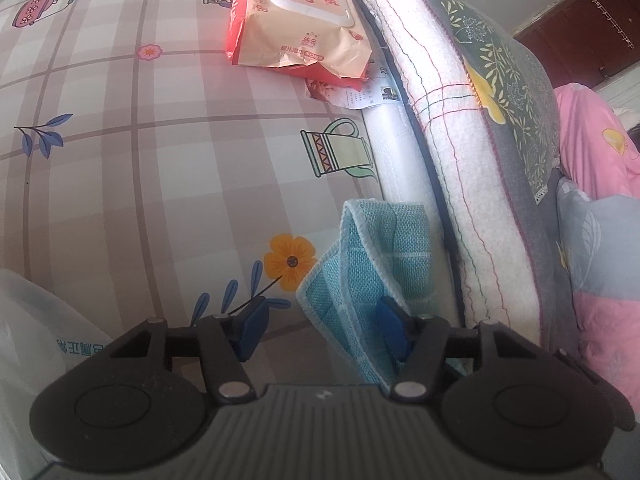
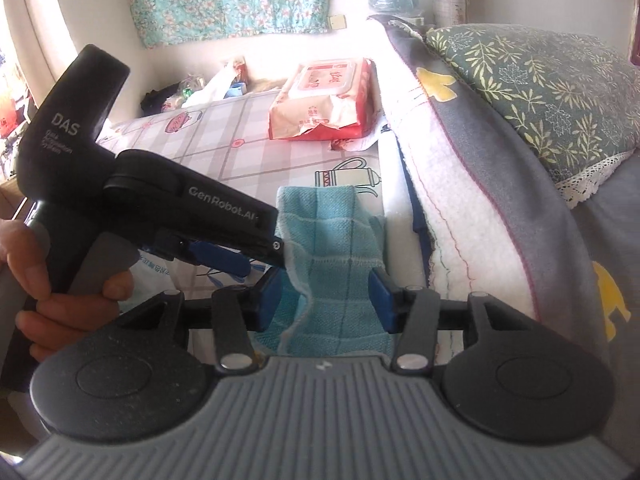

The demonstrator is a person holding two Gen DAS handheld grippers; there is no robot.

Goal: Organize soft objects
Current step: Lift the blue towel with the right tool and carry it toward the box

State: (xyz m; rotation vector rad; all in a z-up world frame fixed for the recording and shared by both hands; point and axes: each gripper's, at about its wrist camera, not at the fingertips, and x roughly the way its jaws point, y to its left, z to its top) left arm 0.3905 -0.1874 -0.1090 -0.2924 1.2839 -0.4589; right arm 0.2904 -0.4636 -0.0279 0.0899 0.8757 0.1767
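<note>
A light blue woven cloth [image 1: 372, 248] lies folded at the right edge of the checked table cover [image 1: 160, 160], beside the bedding. My left gripper [image 1: 324, 330] is open, its right blue pad against the cloth's folds. In the right wrist view the cloth [image 2: 340, 264] lies between the open pads of my right gripper [image 2: 326, 296], not pinched. The left gripper's black body [image 2: 160, 200] reaches in from the left, over the cloth's left edge.
A red pack of wet wipes [image 1: 300, 20] lies at the table's far side, also in the right wrist view [image 2: 324, 100]. A white fleece blanket [image 1: 460, 160], grey quilt and green leaf pillow [image 2: 540, 80] pile up on the right. A white plastic bag [image 1: 36, 340] sits near left.
</note>
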